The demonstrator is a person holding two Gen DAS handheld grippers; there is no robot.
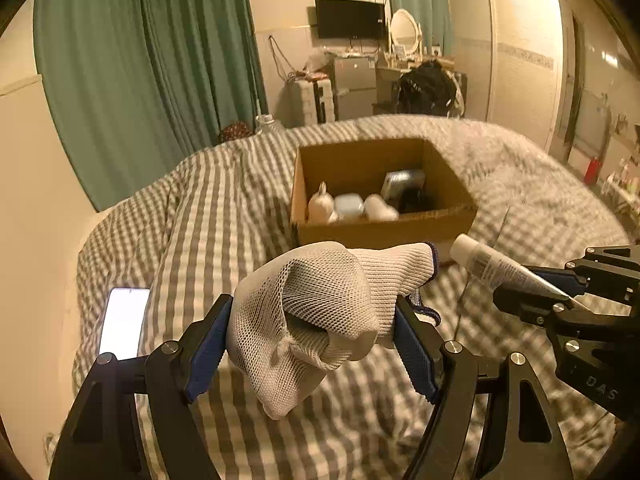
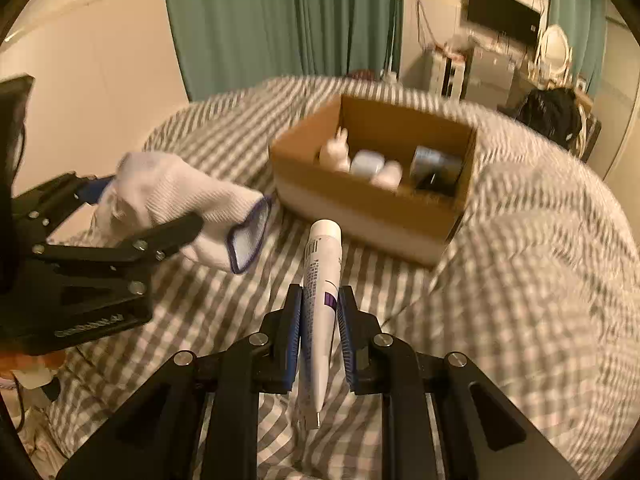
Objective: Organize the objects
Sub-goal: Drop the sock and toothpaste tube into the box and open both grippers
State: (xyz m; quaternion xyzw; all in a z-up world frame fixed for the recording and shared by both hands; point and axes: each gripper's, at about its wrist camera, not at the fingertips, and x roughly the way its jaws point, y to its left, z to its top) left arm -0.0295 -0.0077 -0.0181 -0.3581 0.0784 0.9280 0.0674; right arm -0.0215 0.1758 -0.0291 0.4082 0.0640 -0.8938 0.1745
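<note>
Left tool [image 1: 314,336] pinched a bunched sock [image 1: 320,312] over the bed [image 1: 200,208]; loose folds could snag the box [image 1: 380,232] rim. Right tool [image 2: 320,320] pinched a tube [image 2: 322,280] near its tail; I judged it might swing and miss the box.

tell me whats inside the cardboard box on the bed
Inside the cardboard box: a small white figure, a pale blue case, a white rounded item, a silver object and something dark. The near wall hides their lower parts and the box floor.
</note>
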